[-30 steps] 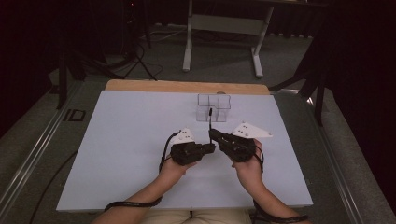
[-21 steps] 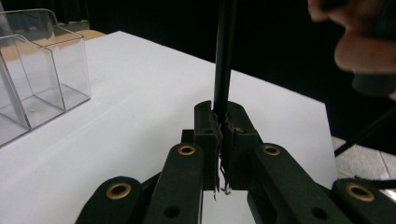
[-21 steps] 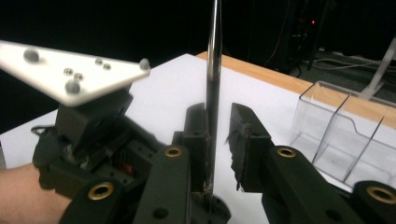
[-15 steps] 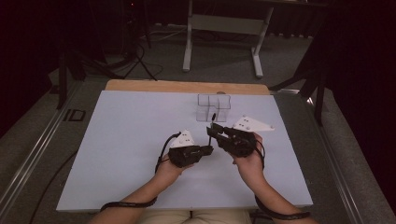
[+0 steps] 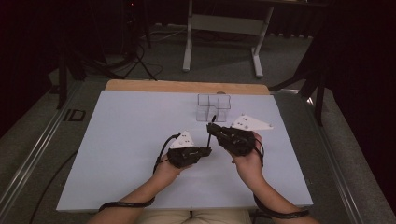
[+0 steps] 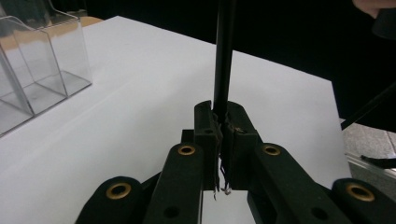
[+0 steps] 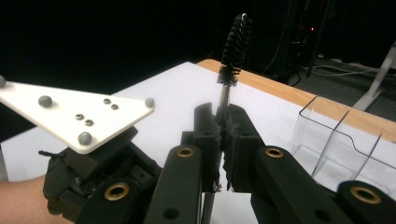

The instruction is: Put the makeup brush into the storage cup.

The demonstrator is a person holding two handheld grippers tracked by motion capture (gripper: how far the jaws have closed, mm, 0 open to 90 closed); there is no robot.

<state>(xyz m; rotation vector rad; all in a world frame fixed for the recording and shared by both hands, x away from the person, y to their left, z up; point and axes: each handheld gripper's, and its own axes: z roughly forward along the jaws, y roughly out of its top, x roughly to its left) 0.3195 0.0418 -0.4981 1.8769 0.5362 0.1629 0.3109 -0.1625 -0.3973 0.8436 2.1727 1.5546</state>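
- My left gripper (image 5: 207, 150) sits low over the middle of the white bench (image 5: 126, 140), jaws pinched together on a thin black stick (image 6: 224, 56). In the left gripper view the stick rises straight up from between the jaws and leaves the top of the picture.
- My right gripper (image 5: 214, 131) is just beside the left one, on its right and slightly farther up the bench. Its jaws are clamped on the thin stem of a small black bristle brush (image 7: 235, 44), having closed in the last half second.
- In the right gripper view the brush head stands above the jaws, tilted a little right, bristles up.
- I cannot tell whether the stick and the brush are one piece.
- Clear plastic divided box (image 5: 213, 108) stands near the far edge of the bench, just beyond the right gripper, apart from it.
- White three-cornered plates top both grippers in the high view.
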